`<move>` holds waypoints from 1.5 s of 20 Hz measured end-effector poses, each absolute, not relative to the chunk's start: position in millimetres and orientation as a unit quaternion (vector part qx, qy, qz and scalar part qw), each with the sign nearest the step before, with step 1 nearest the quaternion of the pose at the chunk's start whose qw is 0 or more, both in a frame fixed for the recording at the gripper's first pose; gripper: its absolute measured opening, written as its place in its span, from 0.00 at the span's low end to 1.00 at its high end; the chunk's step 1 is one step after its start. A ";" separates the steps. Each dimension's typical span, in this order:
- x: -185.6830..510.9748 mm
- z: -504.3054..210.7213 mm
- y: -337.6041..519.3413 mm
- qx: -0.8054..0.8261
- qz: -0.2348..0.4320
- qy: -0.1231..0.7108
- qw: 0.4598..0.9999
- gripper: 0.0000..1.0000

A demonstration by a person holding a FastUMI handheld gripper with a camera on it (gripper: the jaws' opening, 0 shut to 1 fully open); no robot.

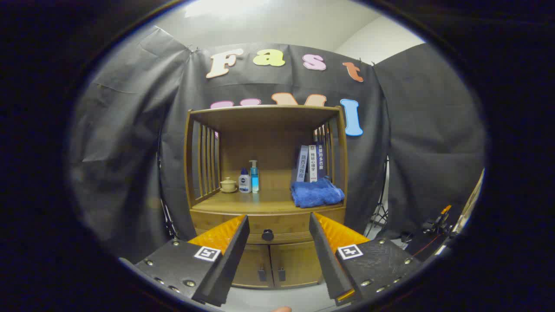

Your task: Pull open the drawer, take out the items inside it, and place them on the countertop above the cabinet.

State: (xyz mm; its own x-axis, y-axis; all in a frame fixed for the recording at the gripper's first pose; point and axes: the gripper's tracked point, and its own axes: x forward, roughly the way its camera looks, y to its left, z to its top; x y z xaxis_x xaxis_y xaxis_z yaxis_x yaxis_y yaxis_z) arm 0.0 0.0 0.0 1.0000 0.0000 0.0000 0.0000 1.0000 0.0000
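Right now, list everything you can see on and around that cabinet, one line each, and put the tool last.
wooden cabinet: one, brown, against the black cloth wall
drawer: one, brown, closed, below the open shelf
drawer knob: one, dark, seen between the tool's fingers, beyond them
lower doors: two, brown, closed, under the drawer
lidded cup: one, beige, left on the shelf
bottles: two, one white and blue, one clear blue pump bottle, beside the cup
books: three, upright, at the back right of the shelf
towel: one, blue, folded in front of the books
stand legs: dark, right of the cabinet
tool: one, fingers open, apart from the cabinet, holding nothing
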 end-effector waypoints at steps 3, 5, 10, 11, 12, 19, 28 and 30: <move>0.9 1.1 -0.4 0.002 0.001 -0.001 1.000 0.83; 1.7 0.8 -0.1 0.002 0.001 -0.001 1.000 0.83; 3.1 0.7 0.4 0.004 0.002 0.003 1.000 0.83; 3.0 0.8 0.4 0.004 0.002 0.003 1.000 0.83; 3.1 0.9 0.4 0.004 0.002 0.003 1.000 0.83; 12.6 -10.5 4.3 0.009 0.005 0.016 1.000 0.83; 97.8 -77.8 38.3 0.024 0.039 0.083 0.995 0.84; 122.4 -98.4 45.4 0.031 0.046 0.103 0.993 0.84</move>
State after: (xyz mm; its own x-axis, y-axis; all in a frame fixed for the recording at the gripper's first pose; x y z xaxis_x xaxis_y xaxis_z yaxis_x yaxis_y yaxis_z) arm 122.4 45.4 -98.4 0.9743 0.0980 -0.2027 -0.0852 0.9938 0.0710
